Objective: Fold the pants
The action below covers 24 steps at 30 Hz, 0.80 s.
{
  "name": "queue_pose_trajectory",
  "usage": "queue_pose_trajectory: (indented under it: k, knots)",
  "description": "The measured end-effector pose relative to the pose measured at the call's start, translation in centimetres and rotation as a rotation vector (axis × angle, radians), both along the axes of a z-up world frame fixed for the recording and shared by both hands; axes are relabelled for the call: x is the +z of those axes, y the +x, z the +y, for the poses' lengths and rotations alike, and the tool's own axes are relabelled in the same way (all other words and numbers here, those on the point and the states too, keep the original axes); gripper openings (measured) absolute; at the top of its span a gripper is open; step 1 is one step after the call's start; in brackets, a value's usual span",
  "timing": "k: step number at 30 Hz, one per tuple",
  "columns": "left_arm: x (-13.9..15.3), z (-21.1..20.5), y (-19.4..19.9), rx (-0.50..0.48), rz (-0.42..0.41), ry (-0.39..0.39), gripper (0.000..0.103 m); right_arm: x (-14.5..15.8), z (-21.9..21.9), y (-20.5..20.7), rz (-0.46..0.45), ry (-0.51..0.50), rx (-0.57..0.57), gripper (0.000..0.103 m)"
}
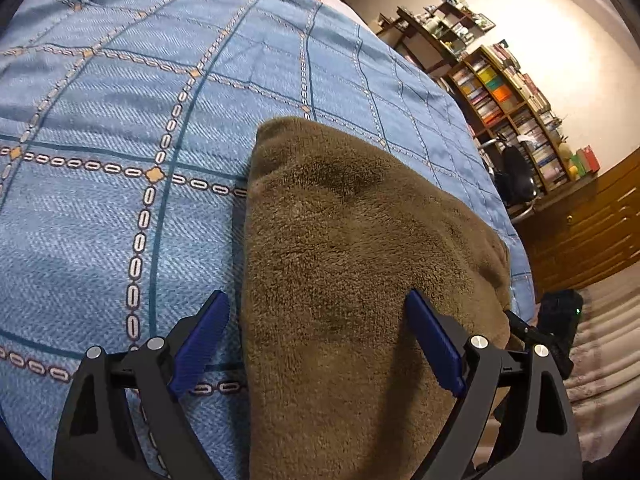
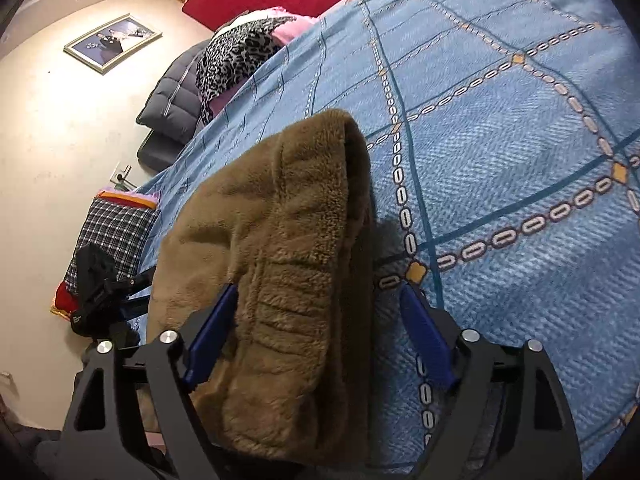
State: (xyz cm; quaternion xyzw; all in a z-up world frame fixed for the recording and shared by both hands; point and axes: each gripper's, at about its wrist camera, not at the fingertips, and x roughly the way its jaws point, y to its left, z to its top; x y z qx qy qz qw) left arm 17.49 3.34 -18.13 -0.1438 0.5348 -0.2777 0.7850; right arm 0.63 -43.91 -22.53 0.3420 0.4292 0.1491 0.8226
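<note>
The brown fleece pants (image 1: 352,240) lie folded in a thick bundle on the blue patterned bedspread (image 1: 120,120). My left gripper (image 1: 316,312) is open just above the bundle's near end, its blue pads (image 1: 202,340) spread wide; one pad hangs over the bedspread, the other over the fleece. In the right wrist view the pants (image 2: 280,240) show a ribbed waistband at the near end. My right gripper (image 2: 320,308) is open too, its jaws astride the bundle's edge without pressing it. The other gripper (image 2: 100,296) shows at the left, beyond the pants.
A bookshelf (image 1: 516,108) and wooden drawers (image 1: 592,224) stand past the bed's edge. A dark jacket (image 2: 172,100), a leopard-print cloth (image 2: 236,56) and a checked pillow (image 2: 112,232) lie at the bed's far side by the wall.
</note>
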Motion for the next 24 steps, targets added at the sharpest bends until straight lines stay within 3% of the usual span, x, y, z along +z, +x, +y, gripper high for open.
queue_pose_trajectory:
  k: [5, 17, 19, 24]
  knots:
    - [-1.1, 0.5, 0.6, -0.016, 0.053, -0.046, 0.096, -0.2, 0.6, 1.1, 0.016, -0.001, 0.046, 0.094]
    - [-1.4, 0.8, 1.4, -0.083, 0.113, -0.171, 0.095, -0.2, 3.2, 2.4, 0.028, 0.027, 0.131, 0.093]
    - [-1.7, 0.3, 1.5, -0.119, 0.126, -0.203, 0.095, -0.3, 3.0, 2.6, 0.032, 0.046, 0.130, 0.091]
    - [-1.5, -0.8, 1.1, -0.147, 0.111, -0.194, 0.091, -0.5, 2.6, 2.6, 0.041, 0.059, 0.135, 0.079]
